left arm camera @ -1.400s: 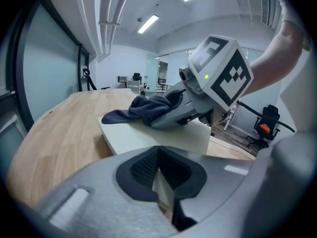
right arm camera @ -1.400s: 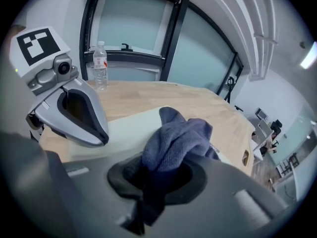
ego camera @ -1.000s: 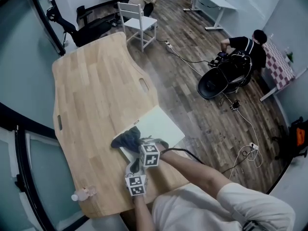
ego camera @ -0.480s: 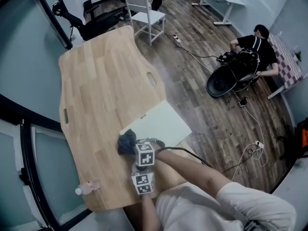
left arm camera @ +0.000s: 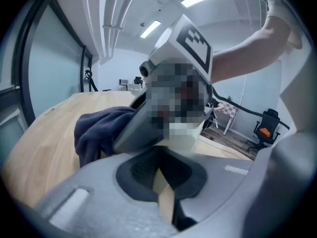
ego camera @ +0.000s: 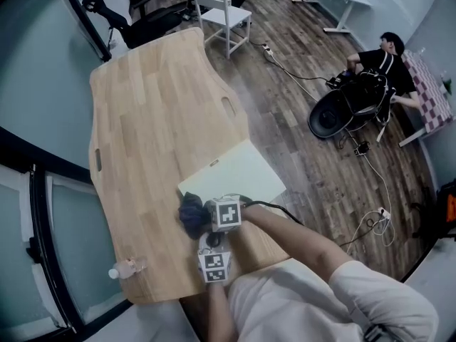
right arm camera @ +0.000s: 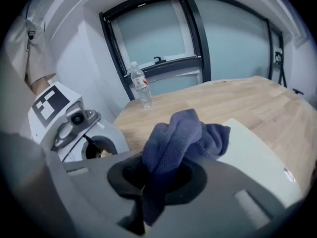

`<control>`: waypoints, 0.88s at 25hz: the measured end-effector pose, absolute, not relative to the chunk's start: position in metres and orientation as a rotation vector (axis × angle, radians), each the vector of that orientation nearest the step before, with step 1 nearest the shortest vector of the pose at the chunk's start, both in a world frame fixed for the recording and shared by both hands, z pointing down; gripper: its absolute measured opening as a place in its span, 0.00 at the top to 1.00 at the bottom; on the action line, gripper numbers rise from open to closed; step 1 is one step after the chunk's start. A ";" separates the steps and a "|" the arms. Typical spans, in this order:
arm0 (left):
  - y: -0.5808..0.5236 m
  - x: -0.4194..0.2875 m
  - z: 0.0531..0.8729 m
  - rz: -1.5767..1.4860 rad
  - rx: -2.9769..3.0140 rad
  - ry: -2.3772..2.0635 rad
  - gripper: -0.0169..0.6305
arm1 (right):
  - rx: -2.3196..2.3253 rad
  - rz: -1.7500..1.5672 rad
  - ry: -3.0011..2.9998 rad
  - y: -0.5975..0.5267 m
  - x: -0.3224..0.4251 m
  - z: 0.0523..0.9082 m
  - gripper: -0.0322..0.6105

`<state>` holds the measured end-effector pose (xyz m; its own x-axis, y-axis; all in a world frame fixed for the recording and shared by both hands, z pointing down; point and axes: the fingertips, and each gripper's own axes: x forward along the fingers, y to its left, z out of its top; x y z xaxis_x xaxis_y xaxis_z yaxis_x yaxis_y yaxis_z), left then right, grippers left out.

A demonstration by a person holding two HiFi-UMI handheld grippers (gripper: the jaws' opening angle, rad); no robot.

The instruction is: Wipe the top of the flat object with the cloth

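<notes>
Board (ego camera: 239, 173) sits on the table (ego camera: 149, 120), near end, against its right edge. Cloth (ego camera: 190, 214) at board's near-left corner, between the right gripper (ego camera: 204, 216) jaws. Left gripper (ego camera: 211, 242) just behind that, nearer the person. Bottle (ego camera: 127, 268) on table's near-left corner. Chair (ego camera: 222, 14) beyond the far end.

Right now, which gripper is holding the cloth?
The right gripper: its jaws are shut on the dark blue cloth. The left gripper has nothing between its closed jaws.
</notes>
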<state>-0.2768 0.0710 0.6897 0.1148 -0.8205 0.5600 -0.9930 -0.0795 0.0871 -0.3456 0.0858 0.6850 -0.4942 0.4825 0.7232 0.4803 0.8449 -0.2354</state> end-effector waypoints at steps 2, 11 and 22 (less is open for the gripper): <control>0.071 -0.277 0.687 0.525 1.959 -1.761 0.96 | -0.733 -0.038 -2.157 0.081 -0.338 0.684 0.86; 0.071 -0.278 0.689 0.529 1.946 -1.759 0.96 | -0.603 -0.173 -2.235 0.064 -0.311 0.685 0.86; 0.071 -0.280 0.689 0.516 1.927 -1.768 0.96 | -0.387 -0.136 -2.259 0.004 -0.254 0.691 0.86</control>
<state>-0.2796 0.0709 0.6889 0.0987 -0.8170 0.5681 -0.9943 -0.0582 0.0891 -0.2539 0.0040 0.6906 -0.6162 0.2317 0.7527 0.3201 0.9469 -0.0294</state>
